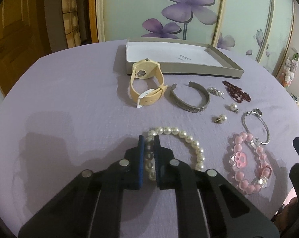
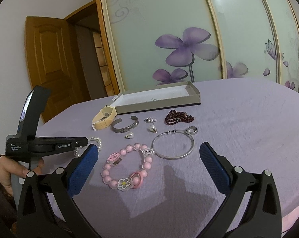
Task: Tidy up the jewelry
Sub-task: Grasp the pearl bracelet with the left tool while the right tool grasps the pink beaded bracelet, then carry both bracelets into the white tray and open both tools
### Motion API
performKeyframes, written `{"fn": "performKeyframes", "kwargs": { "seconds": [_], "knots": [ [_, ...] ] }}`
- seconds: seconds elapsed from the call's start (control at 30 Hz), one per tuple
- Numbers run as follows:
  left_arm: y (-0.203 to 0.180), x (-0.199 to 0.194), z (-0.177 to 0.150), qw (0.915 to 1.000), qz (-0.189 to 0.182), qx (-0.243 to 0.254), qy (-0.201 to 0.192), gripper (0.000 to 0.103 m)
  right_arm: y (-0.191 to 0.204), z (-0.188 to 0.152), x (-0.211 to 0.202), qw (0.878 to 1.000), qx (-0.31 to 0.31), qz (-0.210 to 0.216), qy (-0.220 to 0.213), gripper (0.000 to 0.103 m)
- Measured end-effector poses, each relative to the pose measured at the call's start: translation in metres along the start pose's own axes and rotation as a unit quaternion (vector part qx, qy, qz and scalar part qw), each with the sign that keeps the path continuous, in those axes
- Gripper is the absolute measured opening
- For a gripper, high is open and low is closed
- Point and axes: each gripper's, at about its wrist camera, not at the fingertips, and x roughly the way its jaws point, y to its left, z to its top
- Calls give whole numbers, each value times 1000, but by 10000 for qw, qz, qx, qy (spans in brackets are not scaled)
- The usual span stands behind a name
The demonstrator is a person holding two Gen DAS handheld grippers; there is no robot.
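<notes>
A white pearl bracelet (image 1: 189,138) lies on the purple tablecloth (image 1: 70,103). My left gripper (image 1: 149,138) is shut on the bracelet's left side, with pearls pinched between its blue pads. The right wrist view shows the same left gripper (image 2: 84,140) low over the pearl bracelet (image 2: 96,139), held by a hand (image 2: 4,168). My right gripper (image 2: 148,146) stands open above a pink bead bracelet (image 2: 127,166), holding nothing. An open grey box (image 1: 218,67) with a white floor sits at the back of the table.
Between the grippers and the box lie a beige watch (image 1: 143,85), a grey cuff (image 1: 191,101), dark red beads (image 1: 236,91), pearl earrings (image 1: 221,117), a silver bangle (image 2: 173,144) and a ring (image 2: 192,130). Flowered wardrobe doors stand behind the table.
</notes>
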Motion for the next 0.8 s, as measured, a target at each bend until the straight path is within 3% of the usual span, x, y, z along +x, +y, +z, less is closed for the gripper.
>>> {"fn": "performKeyframes", "kwargs": {
  "seconds": [0.1, 0.23, 0.53, 0.73, 0.8],
  "knots": [
    [4, -2, 4, 9998, -157, -88, 29, 9, 1, 2, 3, 10000, -7, 9, 79, 101],
    [9, -16, 15, 9992, -324, -159, -179, 9, 2, 4, 12, 9996, 12, 43, 284, 92],
    [13, -56, 48, 9944, -671, -147, -807, 9, 9, 1, 37, 9956, -31, 5, 941, 57],
    [14, -64, 60, 9922, -730, -145, -1003, 9, 9, -1, 51, 9905, -10, -199, 1362, 31],
    [17, -64, 62, 9918, -764, -161, -1013, 9, 10, 0, 52, 9893, -76, -276, 1427, 28]
  ]
}}
